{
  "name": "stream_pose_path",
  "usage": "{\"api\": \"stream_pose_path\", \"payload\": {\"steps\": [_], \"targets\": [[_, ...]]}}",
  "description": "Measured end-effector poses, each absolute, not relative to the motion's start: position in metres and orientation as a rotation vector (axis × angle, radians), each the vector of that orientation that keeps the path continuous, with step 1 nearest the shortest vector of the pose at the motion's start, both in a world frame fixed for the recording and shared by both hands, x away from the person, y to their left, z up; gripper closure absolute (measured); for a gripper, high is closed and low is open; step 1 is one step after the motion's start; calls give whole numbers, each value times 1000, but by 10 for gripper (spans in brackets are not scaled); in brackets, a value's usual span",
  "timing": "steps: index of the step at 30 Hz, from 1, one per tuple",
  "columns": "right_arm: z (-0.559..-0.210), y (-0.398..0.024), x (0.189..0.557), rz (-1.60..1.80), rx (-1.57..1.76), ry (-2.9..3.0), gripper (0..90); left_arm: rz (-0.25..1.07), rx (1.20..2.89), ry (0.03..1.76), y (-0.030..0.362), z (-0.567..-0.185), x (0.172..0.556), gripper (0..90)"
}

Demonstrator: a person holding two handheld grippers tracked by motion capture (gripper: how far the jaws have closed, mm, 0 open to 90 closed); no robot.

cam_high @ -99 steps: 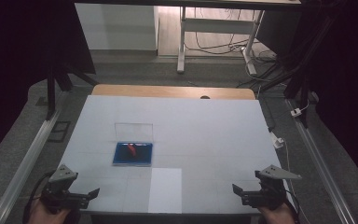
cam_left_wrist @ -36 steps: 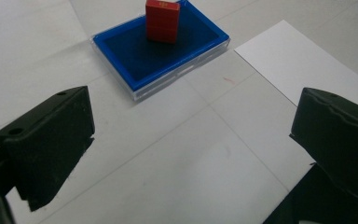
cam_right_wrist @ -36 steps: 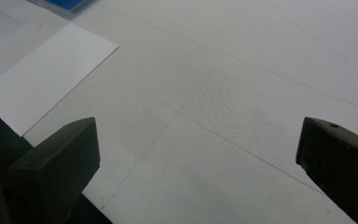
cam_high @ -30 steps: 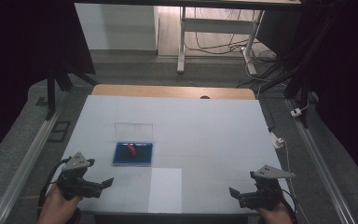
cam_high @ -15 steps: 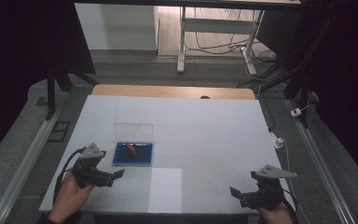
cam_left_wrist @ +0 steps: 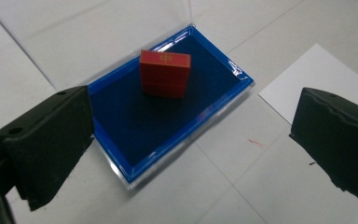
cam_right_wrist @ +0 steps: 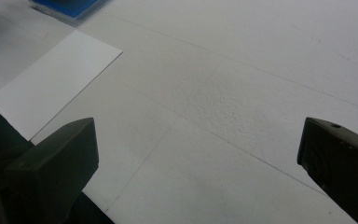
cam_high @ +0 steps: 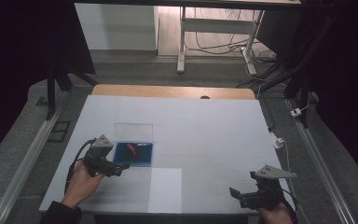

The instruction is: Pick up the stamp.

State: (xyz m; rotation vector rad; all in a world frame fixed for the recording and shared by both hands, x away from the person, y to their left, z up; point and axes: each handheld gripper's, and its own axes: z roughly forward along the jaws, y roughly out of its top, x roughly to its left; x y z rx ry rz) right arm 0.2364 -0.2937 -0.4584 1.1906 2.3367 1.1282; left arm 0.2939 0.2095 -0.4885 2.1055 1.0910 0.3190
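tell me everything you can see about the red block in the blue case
The red block is a small, squarish slab, matte red, with a faint gold mark on its top face and faint lines across its side. It rests near the middle of the dark blue lining of the open case, touching nothing else. The left gripper hovers before it, jaws open.

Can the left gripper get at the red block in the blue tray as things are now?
Probably yes. The left gripper is open beside the blue tray, the red block stands free in it, and the clear lid stands upright at the far side.
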Motion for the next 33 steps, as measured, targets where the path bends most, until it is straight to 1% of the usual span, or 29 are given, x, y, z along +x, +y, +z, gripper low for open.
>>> {"api": "stream_pose_path", "payload": {"steps": [12, 17, 22, 24, 26, 28, 33], "targets": [[-459, -293, 237, 1124, 1183, 2346, 0, 315, 2170, 1089, 196, -500, 324, 0], [-459, -292, 236, 1116, 1176, 2352, 0, 311, 2193, 1061, 193, -502, 334, 6], [-459, -291, 236, 1115, 1173, 2355, 0, 359, 2247, 1036, 190, -502, 338, 100], [-459, -291, 237, 1107, 1171, 2358, 0, 350, 2252, 1021, 190, -502, 339, 167], [-459, -291, 236, 1102, 1165, 2359, 0, 357, 2270, 1011, 190, -502, 339, 211], [-459, -290, 236, 1099, 1163, 2362, 0, 354, 2280, 998, 189, -501, 339, 274], [-459, -290, 236, 1095, 1166, 2363, 0, 357, 2270, 1000, 190, -499, 339, 383]]}}
